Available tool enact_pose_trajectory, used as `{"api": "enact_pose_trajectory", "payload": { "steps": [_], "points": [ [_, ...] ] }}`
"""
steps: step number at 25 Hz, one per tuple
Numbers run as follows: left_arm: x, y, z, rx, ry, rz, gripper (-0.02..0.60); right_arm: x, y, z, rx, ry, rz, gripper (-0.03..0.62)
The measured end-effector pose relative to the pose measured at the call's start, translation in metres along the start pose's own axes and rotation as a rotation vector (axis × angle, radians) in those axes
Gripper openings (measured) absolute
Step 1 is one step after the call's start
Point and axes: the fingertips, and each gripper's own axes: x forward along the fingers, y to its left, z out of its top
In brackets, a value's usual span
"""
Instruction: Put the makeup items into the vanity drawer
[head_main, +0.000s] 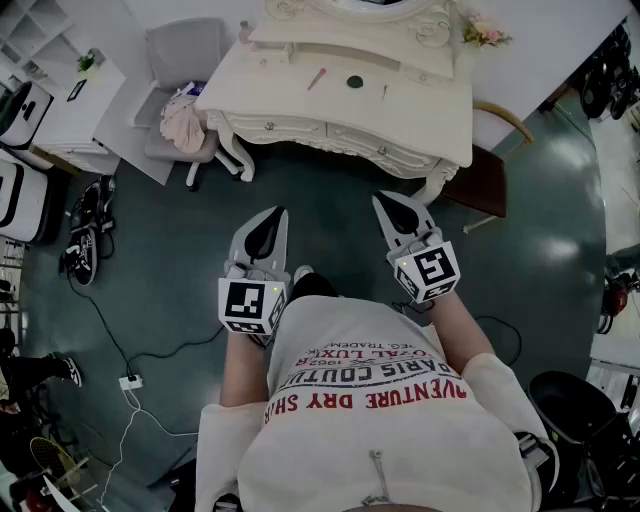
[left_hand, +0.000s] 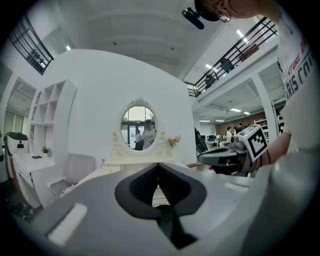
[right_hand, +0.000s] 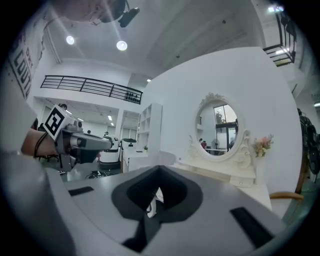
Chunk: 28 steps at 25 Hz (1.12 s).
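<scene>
Before the vanity (head_main: 300, 95), drawers (head_main: 270, 127) closed, left gripper (head_main: 277, 215) and right gripper (head_main: 388, 203) fully closed, empty.

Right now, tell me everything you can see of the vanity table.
The vanity table is cream-white, seemingly painted carved wood, with a curved front and scrolled legs. Its front drawers, with small knobs, are shut. An oval mirror in an ornate frame rises at its back, pink flowers at one rear corner. On top lie a slim pink stick and a dark round item. It stands on the dark floor.
</scene>
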Motion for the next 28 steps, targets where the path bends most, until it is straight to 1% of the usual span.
{"api": "enact_pose_trajectory", "payload": {
  "steps": [15, 21, 22, 23, 24, 25, 28],
  "points": [
    [0.015, 0.009, 0.001, -0.004, 0.005, 0.015, 0.011, 0.014, -0.005, -0.002, 0.0, 0.001, 0.032, 0.008],
    [0.017, 0.007, 0.002, -0.002, 0.013, 0.012, 0.011, 0.013, -0.008, -0.002, 0.035, -0.016, 0.022, 0.011],
    [0.017, 0.008, 0.003, -0.001, 0.014, 0.011, 0.011, 0.014, -0.01, -0.001, 0.044, -0.021, 0.024, 0.018],
    [0.018, 0.009, 0.003, 0.0, 0.016, 0.012, 0.011, 0.015, -0.01, 0.0, 0.054, -0.024, 0.028, 0.043],
    [0.018, 0.01, 0.003, 0.0, 0.02, 0.012, 0.011, 0.018, -0.01, -0.001, 0.062, -0.021, 0.036, 0.12],
    [0.018, 0.012, 0.001, -0.001, 0.026, 0.014, 0.011, 0.02, -0.009, -0.003, 0.068, -0.013, 0.045, 0.161],
    [0.021, 0.017, -0.004, -0.002, 0.042, 0.016, 0.011, 0.027, -0.009, -0.012, 0.071, 0.016, 0.058, 0.163]
  ]
}}
